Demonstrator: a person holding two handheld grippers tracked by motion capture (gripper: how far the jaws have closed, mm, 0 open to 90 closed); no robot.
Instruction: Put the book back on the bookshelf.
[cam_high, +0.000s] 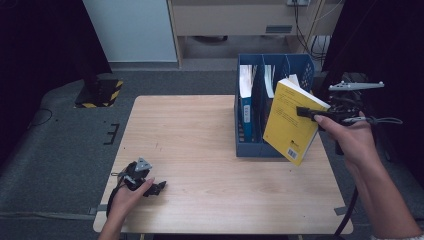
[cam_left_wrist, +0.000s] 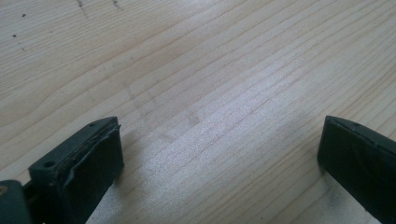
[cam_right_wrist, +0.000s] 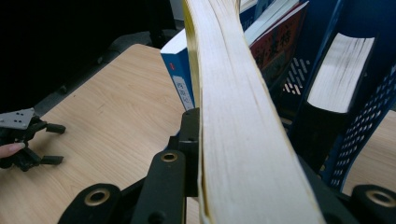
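A thick yellow book (cam_high: 290, 122) hangs tilted above the table's right side, just in front of a blue file rack (cam_high: 250, 148). My right gripper (cam_high: 306, 111) is shut on the book's upper right corner. In the right gripper view the cream page edge of the yellow book (cam_right_wrist: 243, 116) runs up between the two black jaws of the right gripper (cam_right_wrist: 243, 154). My left gripper (cam_high: 157, 189) lies on the table near the front left, jaws apart. In its own view the left gripper (cam_left_wrist: 219, 158) has only bare wood between its jaws.
The rack stands on the wooden table (cam_high: 200, 145) at the back right and holds upright books, among them a blue-spined book (cam_right_wrist: 180, 79) and a dark-covered book (cam_right_wrist: 338, 74). The rack's perforated wall (cam_right_wrist: 369, 126) is close to the held book. Grey carpet surrounds the table.
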